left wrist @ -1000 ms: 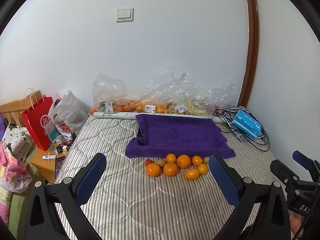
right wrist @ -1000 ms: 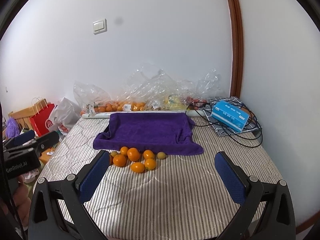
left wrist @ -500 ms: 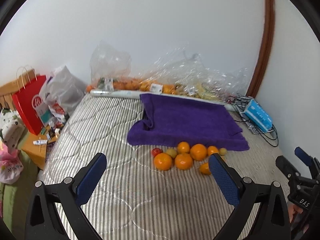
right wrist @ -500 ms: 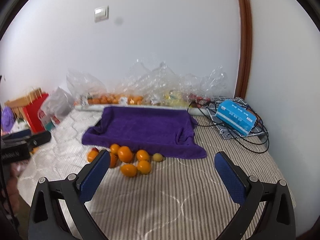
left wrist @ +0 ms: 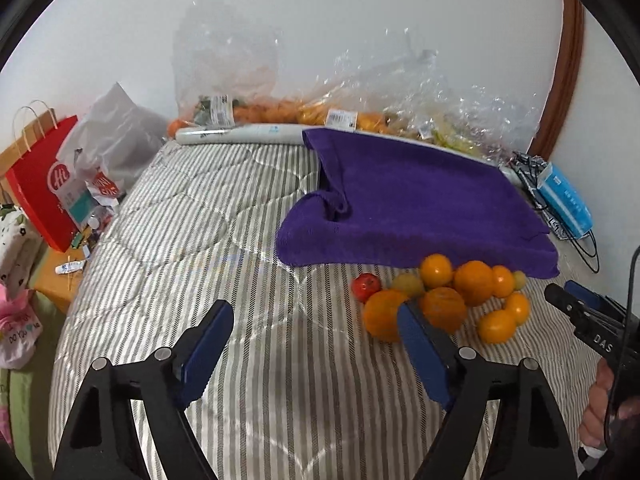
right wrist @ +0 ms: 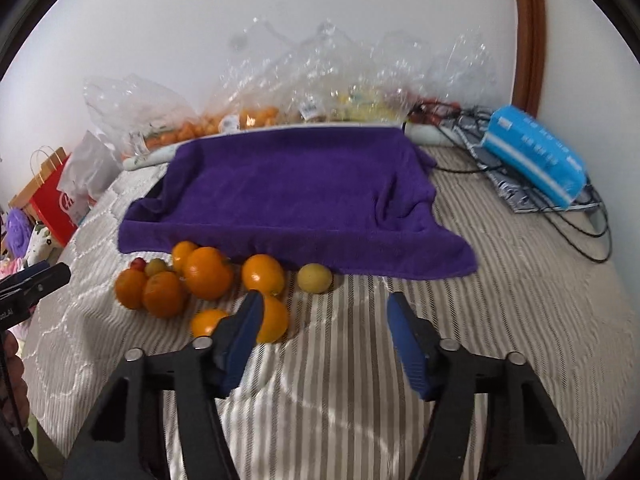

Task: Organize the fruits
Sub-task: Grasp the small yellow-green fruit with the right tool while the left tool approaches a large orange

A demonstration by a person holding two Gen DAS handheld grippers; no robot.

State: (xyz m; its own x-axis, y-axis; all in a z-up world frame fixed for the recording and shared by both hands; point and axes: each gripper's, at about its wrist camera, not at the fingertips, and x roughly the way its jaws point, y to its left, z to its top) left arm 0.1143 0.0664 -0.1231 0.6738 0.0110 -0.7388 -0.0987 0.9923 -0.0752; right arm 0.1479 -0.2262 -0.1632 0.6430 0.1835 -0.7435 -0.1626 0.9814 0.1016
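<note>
Only the left view shows the red tomato (left wrist: 366,286) clearly; both tongs, just narrowing, grasp nothing.

My left gripper (left wrist: 312,344) has two black plastic arms with silver screw heads and ribbed blue pads on the fingers (left wrist: 420,356). My right gripper (right wrist: 322,332) is built the same, black with blue pads and round silver screws. Seen from the left camera, its black body carries white letters and a thin black cable.
</note>
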